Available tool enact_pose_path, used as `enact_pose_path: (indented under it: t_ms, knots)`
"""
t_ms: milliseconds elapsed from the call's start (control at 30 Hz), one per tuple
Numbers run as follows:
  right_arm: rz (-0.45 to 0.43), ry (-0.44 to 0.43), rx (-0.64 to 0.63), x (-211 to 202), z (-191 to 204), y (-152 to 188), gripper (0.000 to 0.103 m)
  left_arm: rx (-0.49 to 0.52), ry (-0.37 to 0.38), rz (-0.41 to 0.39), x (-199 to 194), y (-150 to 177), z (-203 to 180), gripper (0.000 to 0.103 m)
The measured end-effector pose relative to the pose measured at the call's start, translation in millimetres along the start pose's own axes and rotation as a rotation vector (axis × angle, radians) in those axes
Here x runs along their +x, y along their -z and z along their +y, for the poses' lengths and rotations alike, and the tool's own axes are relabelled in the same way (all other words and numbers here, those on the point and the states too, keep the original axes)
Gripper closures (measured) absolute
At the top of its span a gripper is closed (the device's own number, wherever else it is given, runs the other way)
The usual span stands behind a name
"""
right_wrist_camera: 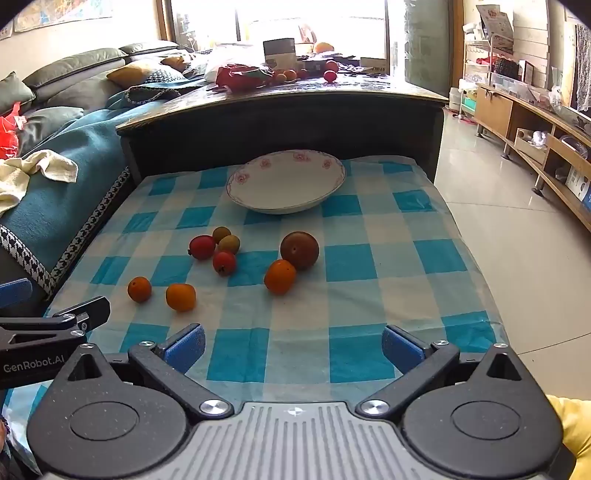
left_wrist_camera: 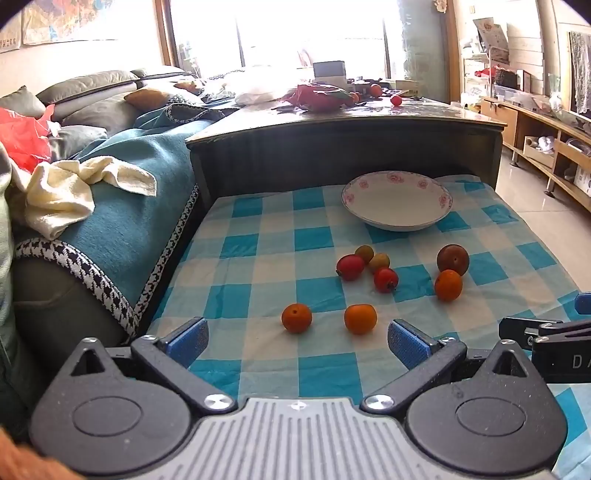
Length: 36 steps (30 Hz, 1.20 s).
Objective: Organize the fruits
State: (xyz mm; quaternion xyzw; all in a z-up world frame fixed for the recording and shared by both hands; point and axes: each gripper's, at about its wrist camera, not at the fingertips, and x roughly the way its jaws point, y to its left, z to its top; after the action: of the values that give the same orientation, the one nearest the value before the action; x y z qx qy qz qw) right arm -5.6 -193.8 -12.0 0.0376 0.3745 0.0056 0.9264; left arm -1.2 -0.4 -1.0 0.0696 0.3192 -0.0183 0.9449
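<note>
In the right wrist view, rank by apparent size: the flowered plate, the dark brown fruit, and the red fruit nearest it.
1. flowered plate
2. dark brown fruit
3. red fruit
Clear gaps; similar distances, so the order seems safe.

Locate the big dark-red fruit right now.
The big dark-red fruit lies on the checked cloth, right of the fruit cluster in both wrist views, touching an orange in front, short of the empty floral bowl.

It was a home living room. Left of the jaws ran a sofa (left_wrist_camera: 110, 177) with cushions and a teal throw (left_wrist_camera: 147, 206). Ahead of them stood a cluttered coffee table (left_wrist_camera: 351, 125) before a bright window (left_wrist_camera: 280, 33). To their right, a low wooden cabinet (right_wrist_camera: 535, 122) lined a tiled floor (right_wrist_camera: 509, 229).
</note>
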Motion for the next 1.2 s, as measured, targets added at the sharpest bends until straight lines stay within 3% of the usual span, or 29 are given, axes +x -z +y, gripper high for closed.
enact_pose_path:
  t_ms: [1200]
  knots:
    - [0.013,-0.007,-0.007,0.1,4.2,1.6,0.011,-0.005,0.023,0.007,-4.9,-2.8,-2.4,0.000]
